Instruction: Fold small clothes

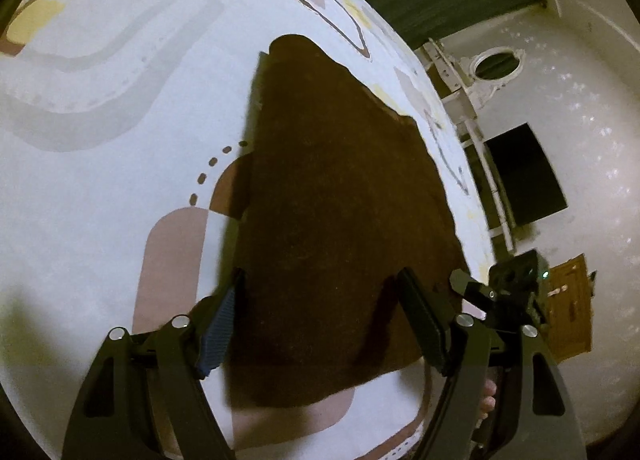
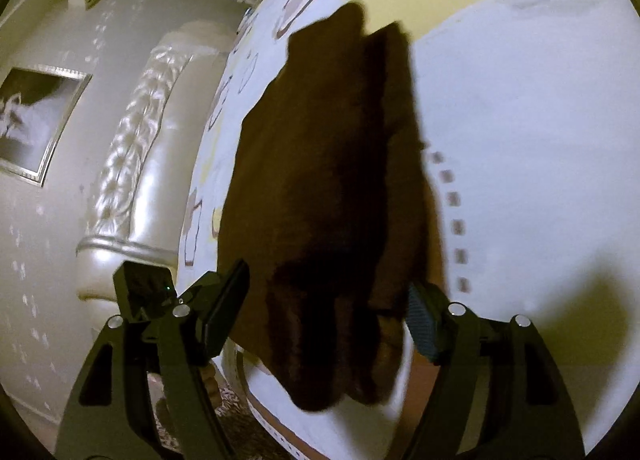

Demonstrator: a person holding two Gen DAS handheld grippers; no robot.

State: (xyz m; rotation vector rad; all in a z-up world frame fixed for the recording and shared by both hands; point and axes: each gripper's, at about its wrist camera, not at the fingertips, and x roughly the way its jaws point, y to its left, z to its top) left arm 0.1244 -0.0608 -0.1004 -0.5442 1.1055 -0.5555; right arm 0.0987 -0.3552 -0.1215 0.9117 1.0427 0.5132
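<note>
A dark brown garment (image 1: pixel 336 219) lies flat on a white bed sheet (image 1: pixel 100 159) printed with pink, grey and yellow shapes. My left gripper (image 1: pixel 320 280) hovers over the garment's near end. Its jaws stand apart and the cloth shows between them, untouched by the pads. In the right wrist view the same garment (image 2: pixel 320 179) looks bunched, with folds at its near end. My right gripper (image 2: pixel 328 280) is open over that end, one finger on each side of the cloth. The right gripper's black body (image 1: pixel 512 284) shows at the bed's edge in the left wrist view.
The bed edge runs close to the garment's side. Beyond it are a cream padded headboard (image 2: pixel 132 139), a framed picture (image 2: pixel 36 119) on the pale wall, a dark panel (image 1: pixel 524 175) and a brown wooden object (image 1: pixel 568 308). Bare sheet stretches away on the other side.
</note>
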